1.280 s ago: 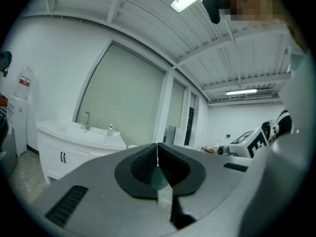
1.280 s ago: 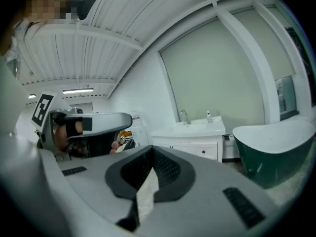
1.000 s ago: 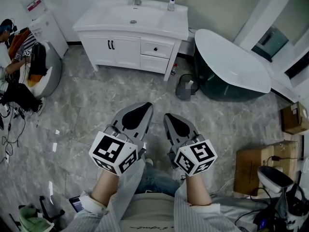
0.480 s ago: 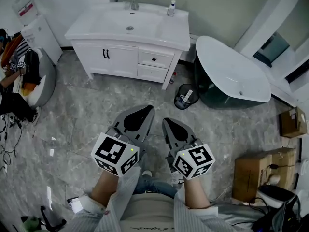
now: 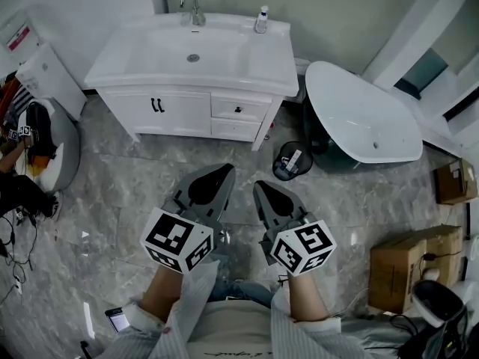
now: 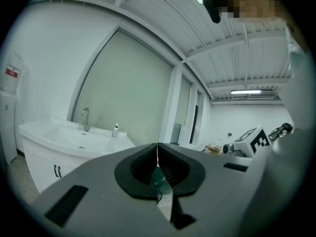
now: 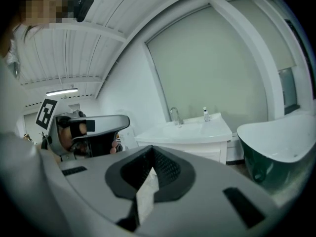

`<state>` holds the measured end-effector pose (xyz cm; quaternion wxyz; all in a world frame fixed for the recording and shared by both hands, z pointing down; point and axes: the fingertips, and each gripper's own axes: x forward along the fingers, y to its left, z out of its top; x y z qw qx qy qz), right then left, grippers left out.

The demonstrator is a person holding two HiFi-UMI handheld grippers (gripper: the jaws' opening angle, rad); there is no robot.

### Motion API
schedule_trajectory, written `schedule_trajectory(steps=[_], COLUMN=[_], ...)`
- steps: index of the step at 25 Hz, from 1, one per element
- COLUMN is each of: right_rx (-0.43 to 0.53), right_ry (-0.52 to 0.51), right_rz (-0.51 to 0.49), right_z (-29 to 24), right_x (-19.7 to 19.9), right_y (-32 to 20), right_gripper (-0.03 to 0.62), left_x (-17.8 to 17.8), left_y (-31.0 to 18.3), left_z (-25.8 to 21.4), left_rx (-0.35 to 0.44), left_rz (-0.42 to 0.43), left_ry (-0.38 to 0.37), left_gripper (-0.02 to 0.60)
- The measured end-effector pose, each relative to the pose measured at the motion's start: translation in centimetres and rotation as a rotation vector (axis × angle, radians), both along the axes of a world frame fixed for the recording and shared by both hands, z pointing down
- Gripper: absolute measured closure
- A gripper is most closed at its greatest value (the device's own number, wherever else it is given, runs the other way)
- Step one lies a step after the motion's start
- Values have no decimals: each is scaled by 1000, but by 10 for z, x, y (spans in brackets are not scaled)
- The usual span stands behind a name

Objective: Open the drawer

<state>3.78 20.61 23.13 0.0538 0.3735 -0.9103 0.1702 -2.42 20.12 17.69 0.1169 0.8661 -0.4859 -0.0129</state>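
Recorded grey marble floor (image 5: pixel 135 193) across head view, with white bathtub (image 5: pixel 359 118) at right and white vanity (image 5: pixel 142 114) against far wall at top centre. Against the frame a second ago, found vanity and bathtub both larger and lower in view, so nearer. Noted small black bin (image 5: pixel 292 161) on floor between vanity corner and bathtub, also lower in view than before. Located drawer (image 5: pixel 239 109), upper of two at vanity's right front: fully closed, dark knob showing, well apart from both tongs. Confirmed left tongs (image 5: pixel 228 168) and right tongs (image 5: pixel 258 185) side by side, pointing toward vanity, set as earlier; tips together on each, nothing between them. Saw soap bottle (image 5: pixel 261 19) upright at rear of tabletop (image 5: pixel 150 47), right of faucet (image 5: pixel 192 6).
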Motion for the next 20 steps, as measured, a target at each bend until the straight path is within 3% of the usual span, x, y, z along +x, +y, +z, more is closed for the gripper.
schedule_trajectory(steps=[9, 20], right_rx=[-6, -56], right_ry=[-17, 1], right_rz=[66, 61], right_z=[5, 29], right_x=[-20, -36], right_y=[-41, -92], right_gripper=[586, 586], left_x=[-34, -51], left_y=[-37, -87], left_z=[6, 24], left_rx=[1, -24], left_rz=[21, 16], left_ry=[-9, -11], left_gripper=[565, 565])
